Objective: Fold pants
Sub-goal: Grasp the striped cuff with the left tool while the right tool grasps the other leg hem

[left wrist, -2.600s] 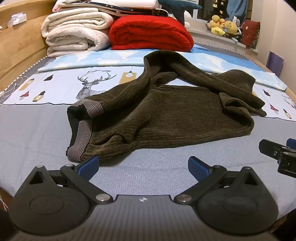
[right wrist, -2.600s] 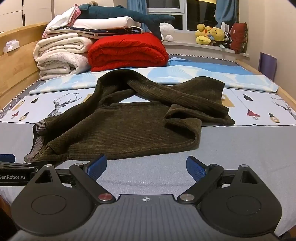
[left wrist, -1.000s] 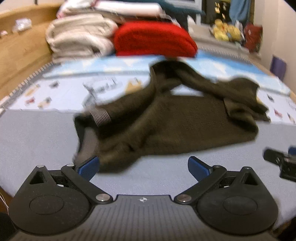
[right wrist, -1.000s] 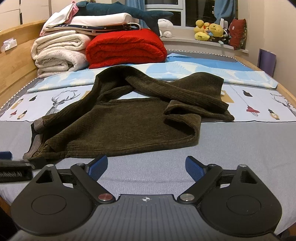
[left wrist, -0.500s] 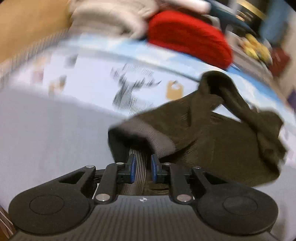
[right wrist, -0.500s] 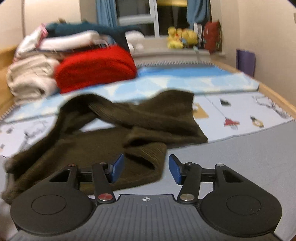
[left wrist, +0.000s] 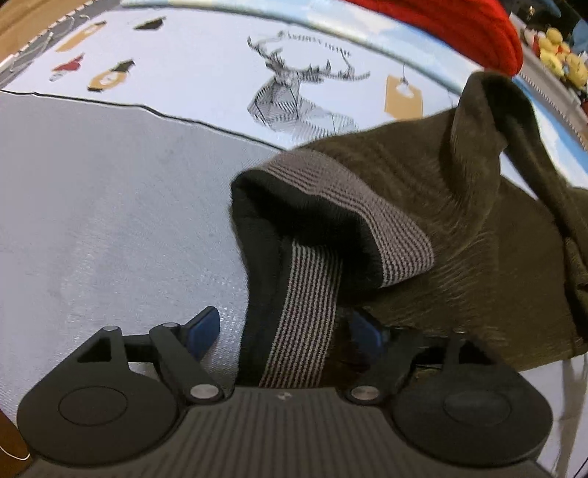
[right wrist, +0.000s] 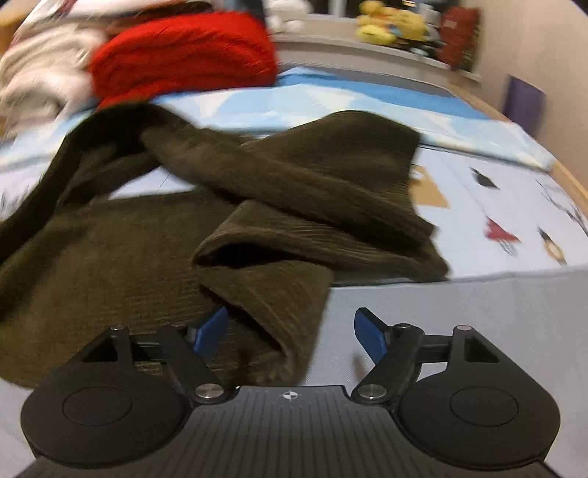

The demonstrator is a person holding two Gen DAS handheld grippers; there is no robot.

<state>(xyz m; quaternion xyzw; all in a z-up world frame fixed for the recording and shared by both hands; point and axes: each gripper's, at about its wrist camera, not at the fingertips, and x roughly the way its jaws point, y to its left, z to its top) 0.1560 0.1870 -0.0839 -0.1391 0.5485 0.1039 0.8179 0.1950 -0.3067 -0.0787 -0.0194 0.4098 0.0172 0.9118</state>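
One pair of dark olive corduroy pants point(left wrist: 459, 206) lies crumpled on a bed point(left wrist: 110, 220), its grey striped waistband point(left wrist: 305, 305) gaping toward the left wrist camera. In that view the waistband's lower strip runs down between the two blue-padded fingers point(left wrist: 204, 327) of the left gripper point(left wrist: 283, 331); the pad at 7 o'clock sits clear of the cloth on bare grey sheet, while the pad at 5 o'clock is half buried under the fabric. The jaws are opening, wide apart, with the band between them but not pinched.

From the right wrist camera, the pants point(right wrist: 257, 206) spread from 9 o'clock to 2 o'clock, one leg twisted over the other. A folded leg end point(right wrist: 272, 294) drops between the two fingers of the right gripper point(right wrist: 290, 332): the 7 o'clock pad point(right wrist: 211, 329) is at the cloth's edge, whether touching cannot be told, and the 5 o'clock pad stands apart over sheet. These jaws are also opening and grip nothing.

Beyond, at 12 o'clock, sit one red folded blanket point(right wrist: 183, 51), a blurred stack of pale bedding point(right wrist: 40, 77) and several yellow plush toys point(right wrist: 389, 25) on a sill.
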